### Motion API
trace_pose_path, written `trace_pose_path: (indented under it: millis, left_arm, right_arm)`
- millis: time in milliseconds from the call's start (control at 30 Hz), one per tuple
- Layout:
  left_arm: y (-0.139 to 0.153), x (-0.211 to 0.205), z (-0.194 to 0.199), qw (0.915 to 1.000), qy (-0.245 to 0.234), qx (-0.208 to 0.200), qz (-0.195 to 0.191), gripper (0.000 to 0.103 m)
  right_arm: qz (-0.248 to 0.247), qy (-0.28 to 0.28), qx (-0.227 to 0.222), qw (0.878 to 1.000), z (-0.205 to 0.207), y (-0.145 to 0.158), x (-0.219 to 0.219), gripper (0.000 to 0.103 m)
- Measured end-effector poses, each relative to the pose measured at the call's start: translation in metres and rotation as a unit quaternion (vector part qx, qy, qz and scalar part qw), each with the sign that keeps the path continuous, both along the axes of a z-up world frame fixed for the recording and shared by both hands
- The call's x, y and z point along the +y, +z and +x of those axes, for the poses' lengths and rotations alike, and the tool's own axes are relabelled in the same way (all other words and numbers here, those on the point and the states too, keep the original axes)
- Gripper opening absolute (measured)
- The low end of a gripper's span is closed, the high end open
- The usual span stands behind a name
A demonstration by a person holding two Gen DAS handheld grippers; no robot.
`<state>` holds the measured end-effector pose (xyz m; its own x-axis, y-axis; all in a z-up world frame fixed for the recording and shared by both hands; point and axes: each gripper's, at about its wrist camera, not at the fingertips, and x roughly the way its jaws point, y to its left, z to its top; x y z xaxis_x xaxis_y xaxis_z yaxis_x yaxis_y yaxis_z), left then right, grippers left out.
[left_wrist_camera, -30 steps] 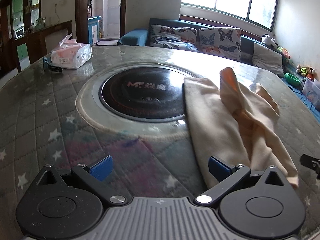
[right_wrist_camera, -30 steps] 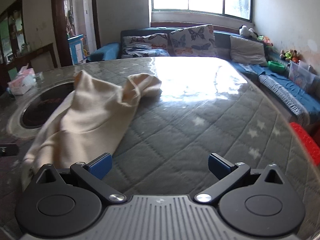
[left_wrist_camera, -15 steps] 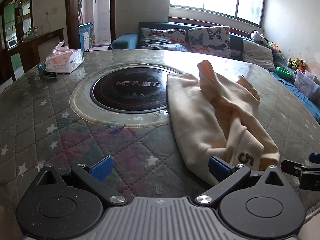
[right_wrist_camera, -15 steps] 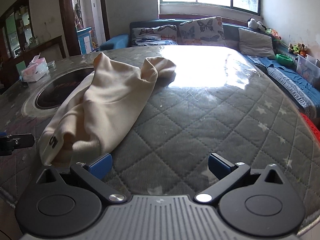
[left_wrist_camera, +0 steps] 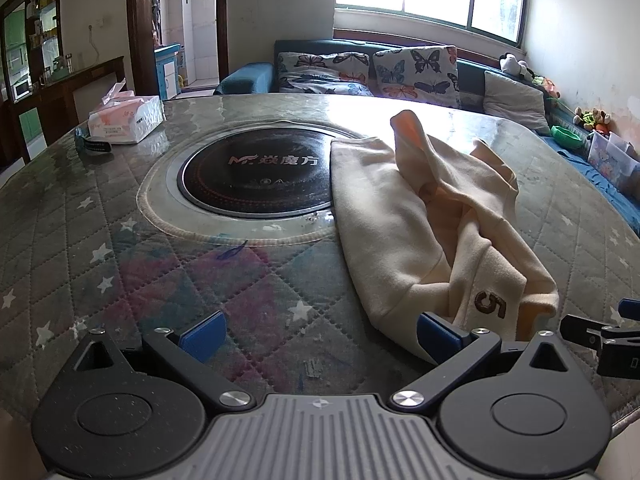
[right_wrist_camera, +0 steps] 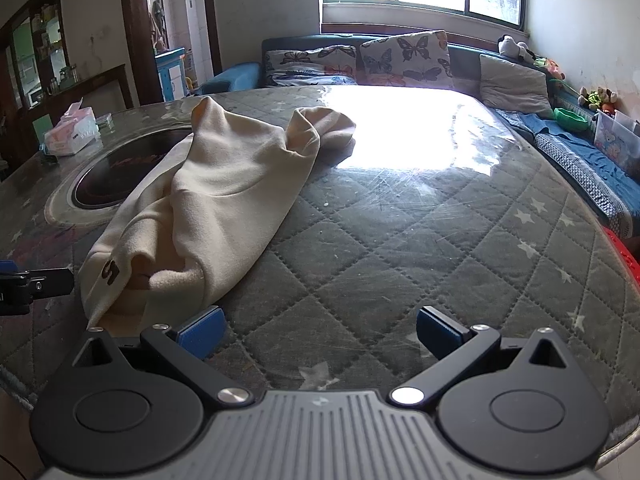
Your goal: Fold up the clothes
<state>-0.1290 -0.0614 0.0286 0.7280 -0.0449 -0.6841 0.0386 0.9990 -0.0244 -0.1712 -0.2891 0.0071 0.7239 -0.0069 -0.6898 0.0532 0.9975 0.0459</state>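
A cream garment point(left_wrist_camera: 404, 220) is seen lying in a loose, elongated heap on the desk point(left_wrist_camera: 80, 248), running from the near edge toward the far side, its left border overlapping the rim of the round black induction cooktop point(left_wrist_camera: 256, 176) set into the middle of the desk. A brown numeral "5" is carried on the near end. The garment is crumpled, with one part standing up in a peak and another curled over at the far end, so no fold can yet be judged as made.

The left tongs point(left_wrist_camera: 320, 334) are held wide apart with nothing between them, low at the near edge, their right pad just beside the garment's near end. The right tongs point(right_wrist_camera: 320, 328) are likewise spread wide and empty, their left pad close against the same end from the other side. Both are probably placed so that this near hem can be pinched at two corners and the cloth drawn flat.

A tissue pack point(left_wrist_camera: 126, 118) stands near the far-left edge. What kind of garment it is cannot be told; sleeves or legs are buried in the folds. Its nearest edge is partly hidden behind the pads, and the far surface is washed out by window glare.
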Motion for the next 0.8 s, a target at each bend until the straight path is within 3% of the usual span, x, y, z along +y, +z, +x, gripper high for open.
trace_pose_path:
  millis: [800]
  left_arm:
    - [0.000,-0.013,0.002,0.9996,-0.025,0.006,0.011,0.103]
  right_arm:
    - [-0.002,0.026,0.000,1.000,0.004,0.006,0.009,0.103]
